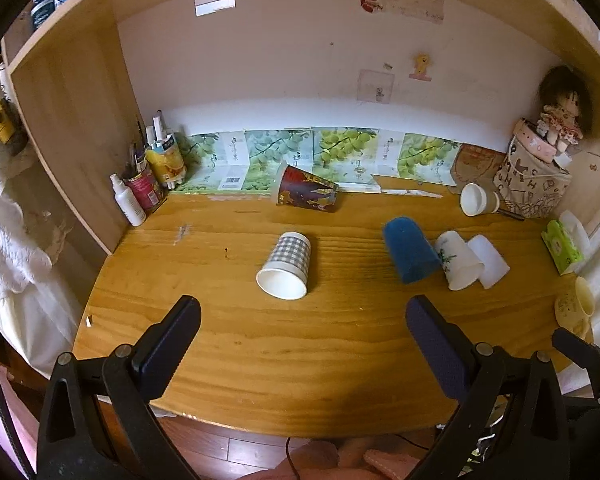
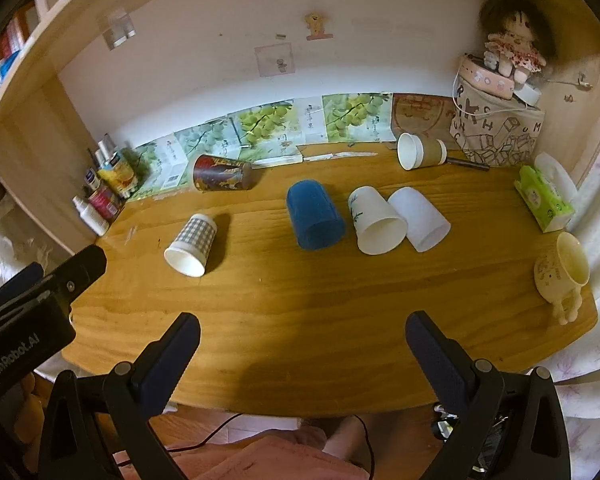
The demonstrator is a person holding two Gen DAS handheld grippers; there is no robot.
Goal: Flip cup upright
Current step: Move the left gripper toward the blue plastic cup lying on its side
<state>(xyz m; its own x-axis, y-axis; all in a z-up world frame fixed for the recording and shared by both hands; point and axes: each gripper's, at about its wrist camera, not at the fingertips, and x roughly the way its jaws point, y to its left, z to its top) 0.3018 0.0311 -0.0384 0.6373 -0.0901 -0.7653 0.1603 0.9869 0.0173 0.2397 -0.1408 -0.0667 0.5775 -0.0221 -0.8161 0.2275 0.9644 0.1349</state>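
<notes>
— Where's the grey-checked paper cup (image 1: 287,264)?
— On its side on the wooden tabletop (image 1: 228,344), just ahead of the left tongs (image 1: 303,312).
— And the tongs?
— Both pairs spread apart, empty; right tongs (image 2: 302,328) too.

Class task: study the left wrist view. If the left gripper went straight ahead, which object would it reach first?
Probably the checked cup, lying on its side, mouth toward the open left gripper. Depth is uncertain.
</notes>
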